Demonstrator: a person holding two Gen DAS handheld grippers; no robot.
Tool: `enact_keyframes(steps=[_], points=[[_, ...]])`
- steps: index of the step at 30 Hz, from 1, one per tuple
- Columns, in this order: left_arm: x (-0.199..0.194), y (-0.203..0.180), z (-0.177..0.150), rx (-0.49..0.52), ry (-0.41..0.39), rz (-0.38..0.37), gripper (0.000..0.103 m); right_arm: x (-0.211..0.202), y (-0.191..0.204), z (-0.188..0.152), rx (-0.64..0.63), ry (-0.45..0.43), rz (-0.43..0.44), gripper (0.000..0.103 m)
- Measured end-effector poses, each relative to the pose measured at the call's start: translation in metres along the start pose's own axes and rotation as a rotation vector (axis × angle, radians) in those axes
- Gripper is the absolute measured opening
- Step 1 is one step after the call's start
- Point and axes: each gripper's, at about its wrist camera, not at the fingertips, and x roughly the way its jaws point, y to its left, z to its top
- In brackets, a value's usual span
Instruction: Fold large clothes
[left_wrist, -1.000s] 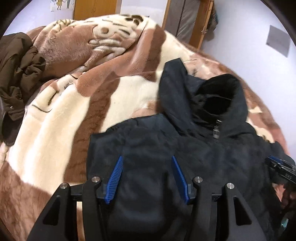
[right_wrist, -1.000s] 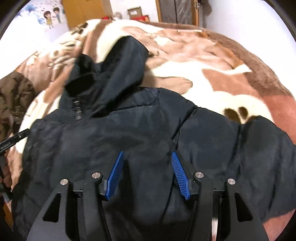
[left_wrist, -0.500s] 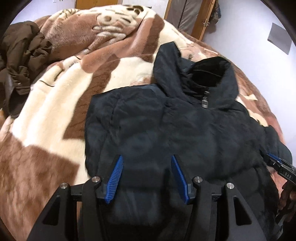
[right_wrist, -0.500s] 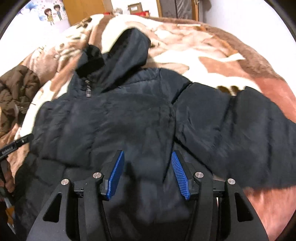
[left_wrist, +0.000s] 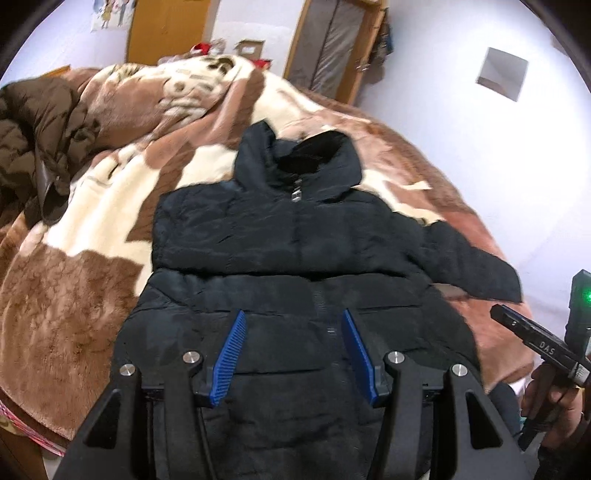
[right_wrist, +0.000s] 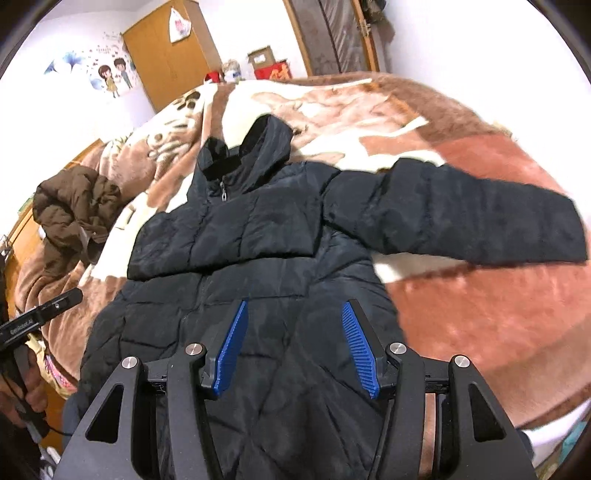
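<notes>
Black lettering "DAS" marks the right claw (left_wrist: 543, 347); both claws gape empty above the black jacket (left_wrist: 295, 236).

Black hooded puffer jacket (left_wrist: 295, 236) flat on bed

I see a bed (left_wrist: 74, 295) covered by a plush brown-and-cream blanket (right_wrist: 480, 306). A black hooded puffer jacket (left_wrist: 288, 236) lies spread on it near me, one sleeve (right_wrist: 461, 210) stretched right. A crumpled brown coat (left_wrist: 33, 136) sits at the far left.
</notes>
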Motion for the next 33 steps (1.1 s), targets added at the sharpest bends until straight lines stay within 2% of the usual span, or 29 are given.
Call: enact_keyframes(steps=[6, 11, 23, 33], points=[[-0.023, -0.035, 0.013, 0.034, -0.052, -0.058, 0.056, -0.035, -0.018, -0.005, 0.045, -0.055, -0.010, 0.054], [-0.032, -0.055, 0.026, 0.075, -0.102, -0.066, 0.056, -0.045, -0.035, -0.006, 0.080, -0.077, -0.032, 0.054], [0.008, -0.041, 0.034, 0.051, -0.044, -0.003, 0.056, -0.021, -0.099, -0.002, 0.232, -0.054, -0.086, 0.055], [0.062, -0.032, 0.031, 0.055, 0.023, 0.023, 0.056, 0.030, -0.191, 0.007, 0.394, -0.002, -0.191, 0.057]])
